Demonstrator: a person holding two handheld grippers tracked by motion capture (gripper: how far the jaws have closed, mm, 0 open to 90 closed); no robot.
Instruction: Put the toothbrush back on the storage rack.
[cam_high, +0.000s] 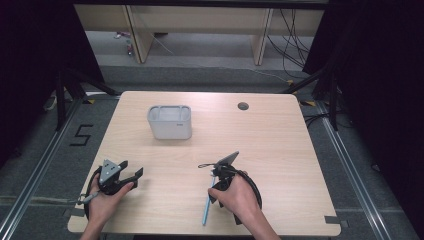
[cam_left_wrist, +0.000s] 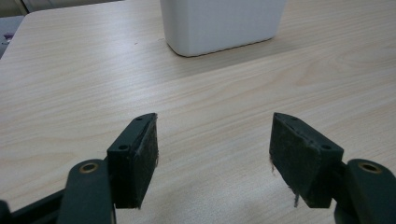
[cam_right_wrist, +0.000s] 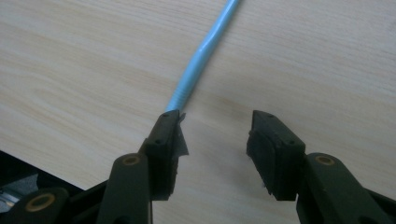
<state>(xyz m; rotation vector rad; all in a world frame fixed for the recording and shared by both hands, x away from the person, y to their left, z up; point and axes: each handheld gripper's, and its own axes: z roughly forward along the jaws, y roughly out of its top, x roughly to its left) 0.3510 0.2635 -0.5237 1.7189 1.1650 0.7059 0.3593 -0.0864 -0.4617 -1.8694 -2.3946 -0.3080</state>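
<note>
Judging by the look of it, the blue straw is going to be feather-light, thin and slick, and pretty easy to crush or kink at the ribbed bendy section. It's lying flat on the wooden table near the front edge, right by the right gripper, whose jaws are spread but not fully, with the straw's end tucked against the left pad, nothing pinched yet. A gentle hold on the smooth shaft just past the ribs would probably be best. The left gripper is held wide apart, facing the white container.
</note>
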